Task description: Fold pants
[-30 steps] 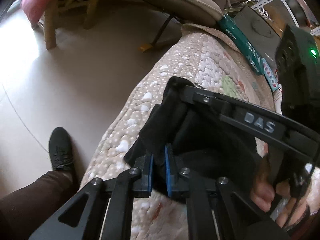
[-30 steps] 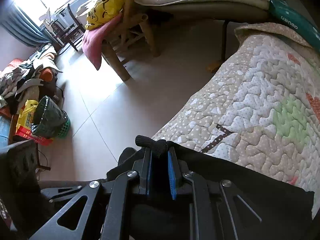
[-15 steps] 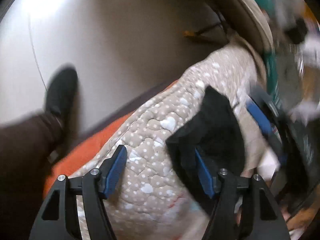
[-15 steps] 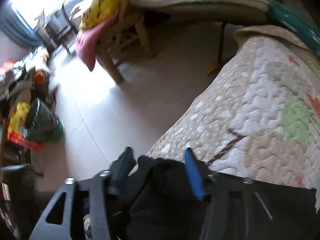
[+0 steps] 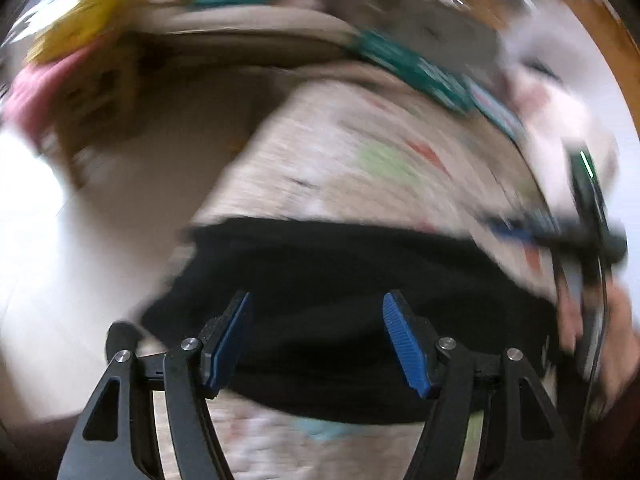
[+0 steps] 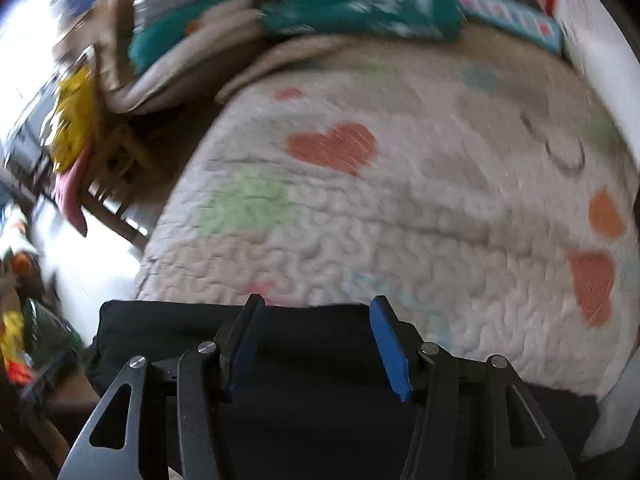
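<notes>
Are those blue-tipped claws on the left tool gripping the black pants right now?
Cannot tell. In the left wrist view, the left gripper is open over the pants; blur hides any contact.

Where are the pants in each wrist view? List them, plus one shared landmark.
Left wrist: pants span lower centre, behind the open left gripper.
Right wrist: pants along the bottom, under the open right gripper.
Shared landmark: quilt.

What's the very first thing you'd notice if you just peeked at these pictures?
The black pants jump out first, lying in a dark band across the near part of the quilt. Next come the quilt's orange hearts and green blotch, farther back. Low in each view, an open gripper, left and right, shows bright blue fingers over the pants.
</notes>
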`<state>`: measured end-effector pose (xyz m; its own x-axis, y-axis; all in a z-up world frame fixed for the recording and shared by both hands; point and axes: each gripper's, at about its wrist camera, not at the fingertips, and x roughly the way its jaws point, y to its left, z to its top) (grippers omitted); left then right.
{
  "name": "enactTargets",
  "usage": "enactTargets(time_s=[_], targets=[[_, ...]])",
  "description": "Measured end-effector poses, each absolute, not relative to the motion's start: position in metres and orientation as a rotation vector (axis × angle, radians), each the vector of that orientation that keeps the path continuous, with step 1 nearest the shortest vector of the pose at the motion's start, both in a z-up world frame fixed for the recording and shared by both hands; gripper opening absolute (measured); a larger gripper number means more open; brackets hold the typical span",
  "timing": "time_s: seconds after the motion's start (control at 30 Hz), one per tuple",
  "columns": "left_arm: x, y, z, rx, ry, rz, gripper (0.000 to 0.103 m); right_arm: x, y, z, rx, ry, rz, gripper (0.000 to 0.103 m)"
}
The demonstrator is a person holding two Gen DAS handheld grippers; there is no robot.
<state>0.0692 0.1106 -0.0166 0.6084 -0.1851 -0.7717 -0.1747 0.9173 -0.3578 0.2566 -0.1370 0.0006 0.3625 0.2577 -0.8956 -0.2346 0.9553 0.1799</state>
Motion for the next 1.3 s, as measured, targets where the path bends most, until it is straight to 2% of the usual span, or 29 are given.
enactTargets(time_s=[0.1,0.2,0.23,0.3,0.33,0.37,0.4,0.5,0.7,0.73,0.8,0.83,0.87,0.93,1.0,1.03,1.07,1.1,1.17,1.3], targets=[[0.086,0.082,-0.041,-0.336,1.036,-0.043,0.066,0.264,-0.140,-0.018,0.055,1.200,0.342,0.060],[0.088,0.070,-0.047,-0.223,1.048,-0.019,0.066,0.268,-0.127,-0.038,-0.082,1.223,0.300,0.061],[0.088,0.068,-0.047,-0.199,1.050,-0.020,0.066,0.268,-0.124,-0.047,-0.120,1.239,0.296,0.056],[0.086,0.068,-0.049,-0.188,1.043,-0.017,0.066,0.263,-0.124,-0.052,-0.144,1.234,0.302,0.037],[0.085,0.070,-0.050,-0.182,1.040,-0.015,0.066,0.262,-0.124,-0.049,-0.151,1.222,0.304,0.020],[0.085,0.069,-0.050,-0.176,1.041,-0.013,0.066,0.263,-0.127,-0.046,-0.134,1.225,0.307,0.016],[0.087,0.068,-0.049,-0.172,1.042,-0.012,0.066,0.266,-0.130,-0.045,-0.111,1.227,0.308,0.014],[0.084,0.067,-0.051,-0.168,1.038,-0.010,0.066,0.279,-0.138,-0.035,-0.073,1.201,0.278,0.000],[0.083,0.066,-0.050,-0.159,1.039,-0.011,0.066,0.311,-0.145,-0.030,-0.085,1.155,0.169,0.001],[0.083,0.065,-0.050,-0.151,1.041,-0.009,0.066,0.310,-0.147,-0.026,-0.056,1.144,0.194,0.002],[0.081,0.063,-0.049,-0.140,1.047,-0.009,0.066,0.302,-0.148,-0.021,-0.005,1.153,0.258,0.019],[0.079,0.062,-0.049,-0.132,1.053,-0.011,0.066,0.295,-0.145,-0.020,-0.009,1.177,0.280,0.060],[0.076,0.062,-0.049,-0.125,1.057,-0.014,0.066,0.291,-0.144,-0.021,-0.017,1.189,0.288,0.087],[0.071,0.063,-0.048,-0.111,1.072,-0.018,0.066,0.277,-0.140,-0.021,-0.043,1.173,0.306,0.085],[0.065,0.065,-0.049,-0.100,1.086,-0.022,0.066,0.267,-0.134,-0.030,-0.094,1.213,0.324,0.065],[0.064,0.067,-0.048,-0.099,1.091,-0.025,0.067,0.266,-0.130,-0.036,-0.131,1.237,0.316,0.029],[0.063,0.068,-0.049,-0.099,1.097,-0.030,0.067,0.266,-0.126,-0.043,-0.176,1.267,0.304,0.022],[0.064,0.068,-0.049,-0.099,1.103,-0.034,0.067,0.266,-0.122,-0.047,-0.210,1.269,0.294,0.021],[0.065,0.069,-0.048,-0.096,1.119,-0.047,0.068,0.274,-0.118,-0.046,-0.232,1.250,0.255,0.008],[0.063,0.075,-0.046,-0.092,1.154,-0.095,0.068,0.299,-0.128,-0.037,-0.260,1.185,0.033,0.009]])
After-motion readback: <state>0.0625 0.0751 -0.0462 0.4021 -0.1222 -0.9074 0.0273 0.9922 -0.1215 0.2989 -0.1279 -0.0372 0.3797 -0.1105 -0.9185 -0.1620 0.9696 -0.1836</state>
